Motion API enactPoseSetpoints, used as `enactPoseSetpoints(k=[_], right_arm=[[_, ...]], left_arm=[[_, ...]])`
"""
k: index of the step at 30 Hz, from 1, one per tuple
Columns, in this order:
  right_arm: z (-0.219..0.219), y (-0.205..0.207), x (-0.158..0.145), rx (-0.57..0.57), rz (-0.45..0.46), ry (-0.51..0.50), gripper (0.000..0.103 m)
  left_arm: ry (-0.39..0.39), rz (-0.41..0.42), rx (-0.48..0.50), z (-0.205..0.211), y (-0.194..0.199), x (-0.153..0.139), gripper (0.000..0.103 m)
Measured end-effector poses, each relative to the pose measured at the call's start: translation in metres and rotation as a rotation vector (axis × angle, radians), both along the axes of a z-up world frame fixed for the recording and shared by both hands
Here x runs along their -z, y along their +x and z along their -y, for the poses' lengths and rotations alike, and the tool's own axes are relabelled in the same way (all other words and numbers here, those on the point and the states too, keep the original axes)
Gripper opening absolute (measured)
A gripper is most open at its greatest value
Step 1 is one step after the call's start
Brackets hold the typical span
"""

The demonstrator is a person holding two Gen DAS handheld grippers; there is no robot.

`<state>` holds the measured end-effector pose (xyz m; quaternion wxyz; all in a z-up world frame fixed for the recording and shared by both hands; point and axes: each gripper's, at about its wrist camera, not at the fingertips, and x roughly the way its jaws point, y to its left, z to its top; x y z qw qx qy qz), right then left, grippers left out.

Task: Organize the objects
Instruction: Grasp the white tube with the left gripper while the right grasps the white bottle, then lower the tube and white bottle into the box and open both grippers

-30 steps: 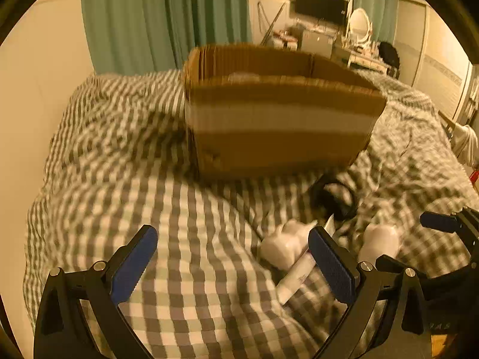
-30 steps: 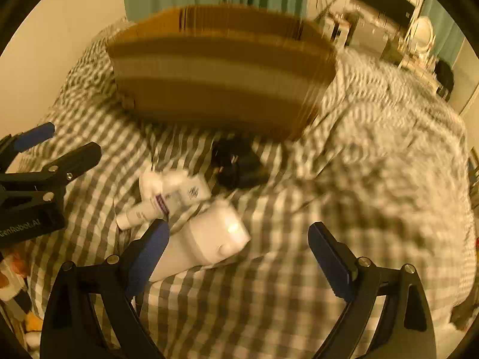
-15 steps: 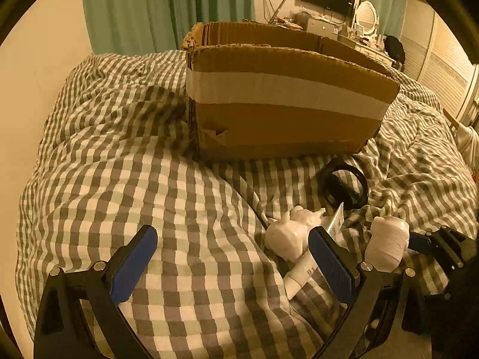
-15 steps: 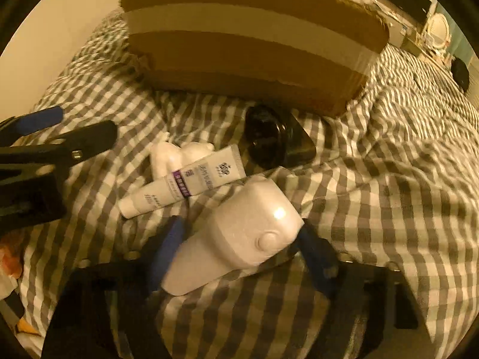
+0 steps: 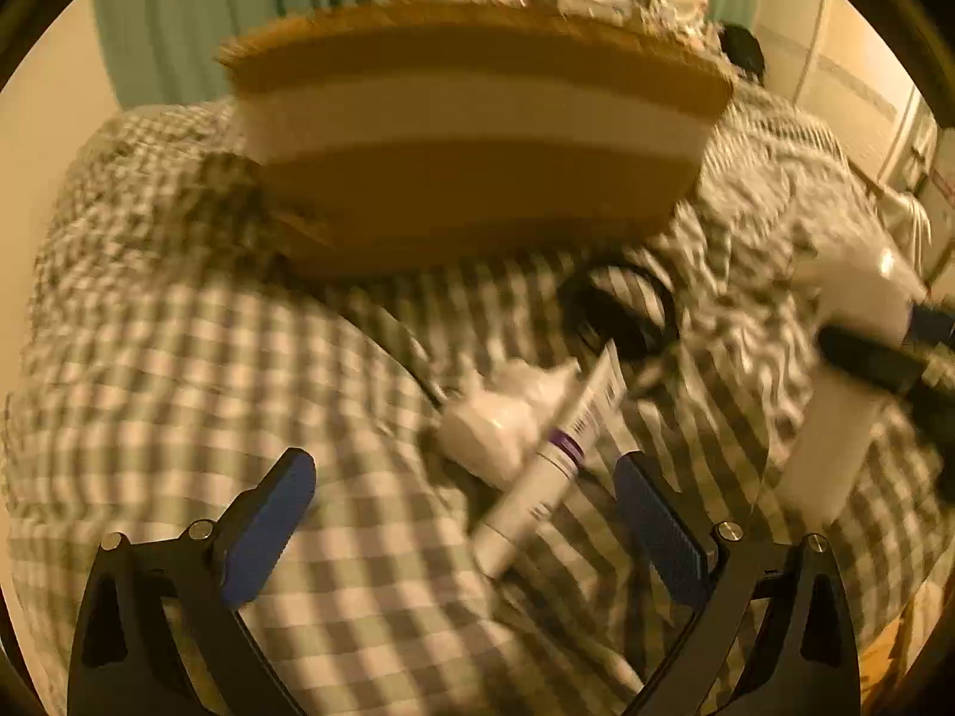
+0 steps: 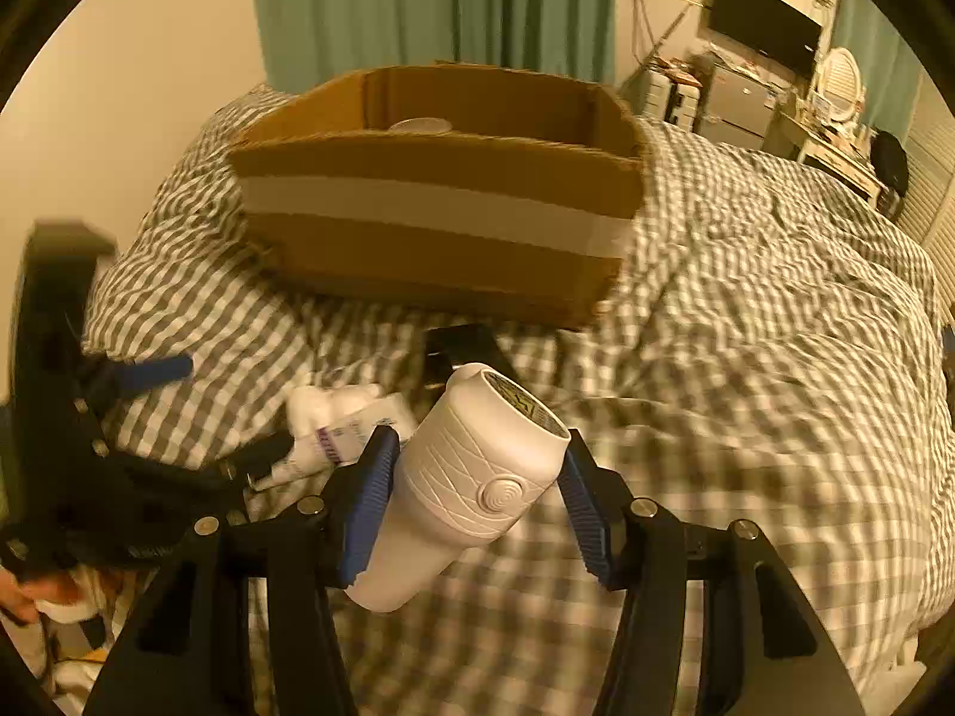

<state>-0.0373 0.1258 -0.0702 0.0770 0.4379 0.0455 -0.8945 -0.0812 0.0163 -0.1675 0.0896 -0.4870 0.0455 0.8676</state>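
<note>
Beyond the right gripper (image 6: 474,501), clamped across a white bottle (image 6: 471,489), stood the cardboard box (image 6: 436,203); bottle's long axis pointed boxward.

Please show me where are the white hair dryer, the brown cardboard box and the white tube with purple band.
white hair dryer (image 6: 471,477), right wrist view, ribbed body between the pads
brown cardboard box (image 6: 436,209), right wrist view, pale tape on front wall
white tube with purple band (image 5: 552,465), left wrist view, middle, near band

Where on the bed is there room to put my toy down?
The checked blanket is bare to the right of the box, and also left of the box, by the wall. It is crowded just in front of the box: a black ring, a white figure and a tube lie together there.
</note>
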Motion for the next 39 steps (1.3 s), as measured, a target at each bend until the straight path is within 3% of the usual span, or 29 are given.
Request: enactPoseSetpoints(k=[2,10,12,14,15,19,24,29,39], right_arm=[[-0.011,0.000,-0.001,0.024,-0.003,-0.019,0.054],[-0.026,0.001,0.012,0.045,0.025,-0.048,0.054],[-0.025,0.000,0.016,0.040,0.033,-0.049,0.054],[-0.023,0.000,0.019,0.036,0.038,-0.050,0.054],[-0.022,0.001,0.020,0.033,0.040,-0.049,0.054],[-0.021,0.002,0.021,0.033,0.040,-0.048,0.053],[-0.023,0.003,0.018,0.037,0.035,-0.045,0.053],[-0.021,0.006,0.010,0.035,0.017,-0.043,0.053],[-0.007,0.014,-0.012,0.002,-0.023,-0.029,0.053]], left_arm=[[-0.005,0.020,0.009,-0.006,-0.002,0.007,0.097],[-0.016,0.104,0.064,-0.029,-0.011,0.031,0.056],[-0.010,0.119,0.071,-0.032,-0.010,0.036,0.053],[-0.002,0.120,0.077,-0.033,-0.008,0.036,0.046],[0.009,0.120,0.086,-0.033,-0.006,0.036,0.036],[-0.019,0.091,0.119,-0.040,0.005,0.031,0.025],[0.007,0.066,0.124,-0.037,0.012,0.017,0.018],[0.071,0.034,0.122,-0.029,0.019,-0.005,0.018],[0.091,-0.044,0.105,-0.021,0.025,-0.043,0.018]])
